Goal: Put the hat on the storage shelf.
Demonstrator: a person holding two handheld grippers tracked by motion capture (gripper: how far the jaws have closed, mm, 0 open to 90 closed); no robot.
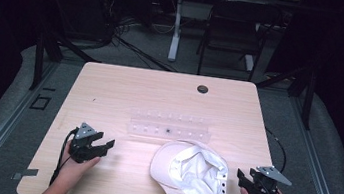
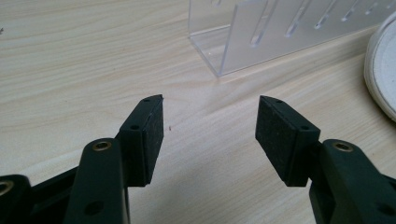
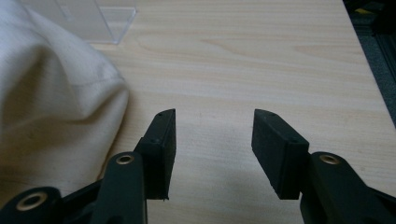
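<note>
A white cap (image 1: 190, 172) lies on the wooden table (image 1: 110, 89), near its front edge and a little right of the middle. It lies upside down, so the soft inside and a strap with small holes are visible. Just behind the cap stands a clear acrylic rack (image 1: 168, 127), long and low, with a row of slots. The rack's near edge is very close to the cap.

This looks like a lab or recording studio rather than a home. A light wooden table (image 1: 110, 89) stands among black drapes, with loose cables (image 1: 132, 41) on grey carpet, a folding chair (image 1: 234, 29) and, seemingly, metal rig struts (image 1: 44, 55).
</note>
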